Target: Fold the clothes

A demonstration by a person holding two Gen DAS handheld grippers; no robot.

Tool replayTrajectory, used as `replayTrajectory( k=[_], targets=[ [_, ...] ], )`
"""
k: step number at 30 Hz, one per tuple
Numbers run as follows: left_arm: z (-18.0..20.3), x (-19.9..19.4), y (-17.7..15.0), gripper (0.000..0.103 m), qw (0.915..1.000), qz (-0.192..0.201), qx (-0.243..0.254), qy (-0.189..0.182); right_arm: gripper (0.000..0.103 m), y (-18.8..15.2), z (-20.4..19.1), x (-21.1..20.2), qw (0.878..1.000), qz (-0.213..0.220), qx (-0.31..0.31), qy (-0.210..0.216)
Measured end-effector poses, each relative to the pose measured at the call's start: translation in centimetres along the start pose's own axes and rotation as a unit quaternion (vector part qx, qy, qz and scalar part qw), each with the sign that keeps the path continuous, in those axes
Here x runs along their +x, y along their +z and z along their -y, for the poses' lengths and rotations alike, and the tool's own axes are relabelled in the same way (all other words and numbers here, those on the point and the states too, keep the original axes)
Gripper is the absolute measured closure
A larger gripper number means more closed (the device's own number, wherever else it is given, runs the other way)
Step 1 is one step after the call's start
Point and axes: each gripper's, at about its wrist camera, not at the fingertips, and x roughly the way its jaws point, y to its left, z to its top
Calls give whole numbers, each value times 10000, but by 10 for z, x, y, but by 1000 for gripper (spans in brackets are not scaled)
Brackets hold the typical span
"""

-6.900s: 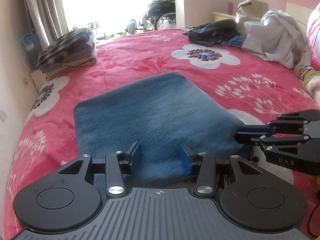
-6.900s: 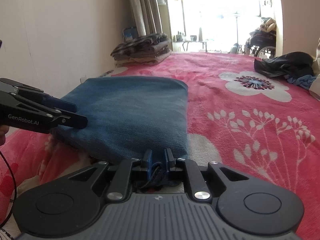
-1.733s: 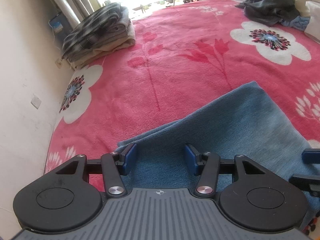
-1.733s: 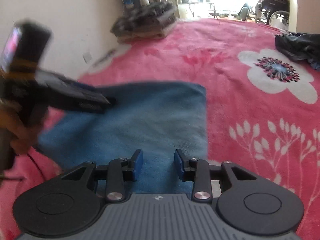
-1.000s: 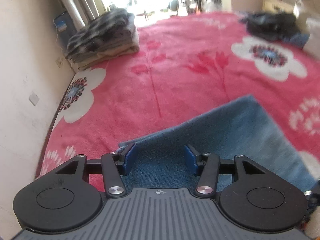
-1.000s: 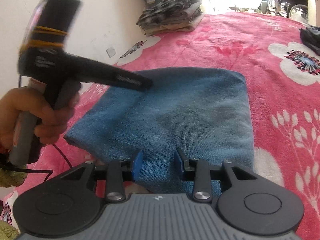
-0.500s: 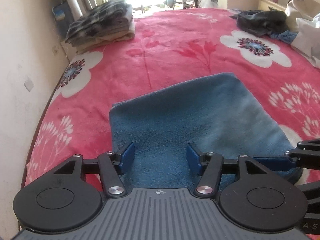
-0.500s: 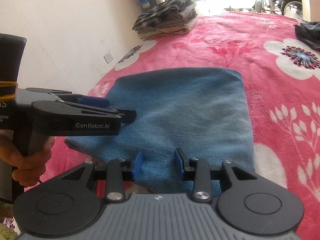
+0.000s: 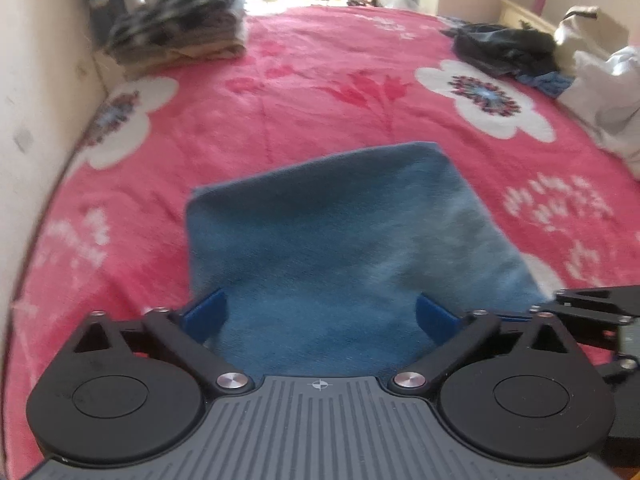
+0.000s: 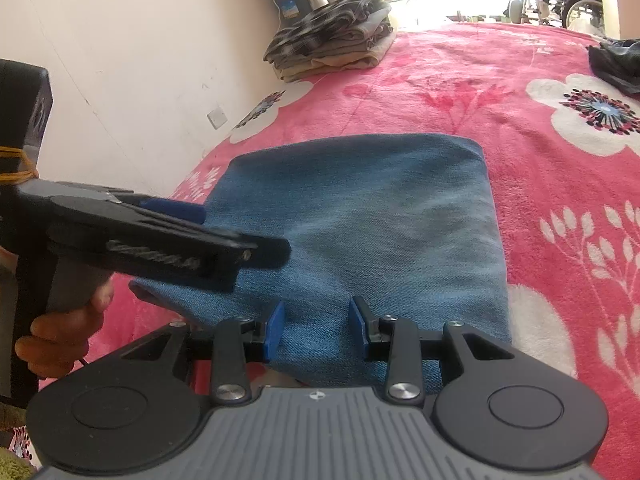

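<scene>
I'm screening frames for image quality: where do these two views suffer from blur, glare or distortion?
Left wrist view: soft overall, the folded clothes stack smeared, the doorway behind blown out white, the bedspread bowed by the fisheye. Right wrist view: the blue garment is fairly sharp, but the left gripper crossing close is blurred, its lettering unreadable; the window at top right is overexposed.

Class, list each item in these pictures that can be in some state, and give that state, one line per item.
Blue garment: folded flat on the bed.
Left gripper: fingers wide open, over the garment's near edge.
Right gripper: fingers open, holding nothing.
Stack of clothes: folded, by the wall.
Dark clothes: unfolded heap.
White clothes: crumpled, unfolded.
</scene>
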Motion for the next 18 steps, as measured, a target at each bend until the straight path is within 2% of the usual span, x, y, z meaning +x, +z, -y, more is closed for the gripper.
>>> replayTrajectory(
  k=[4, 18],
  targets=[
    [4, 1, 0, 0, 9999, -63, 86, 12, 65, 0, -1, -1, 10000, 6, 16, -19],
    [-12, -5, 5, 0, 9983, -123, -463, -323, 65, -1, -1, -1, 10000, 9, 45, -37]
  ],
)
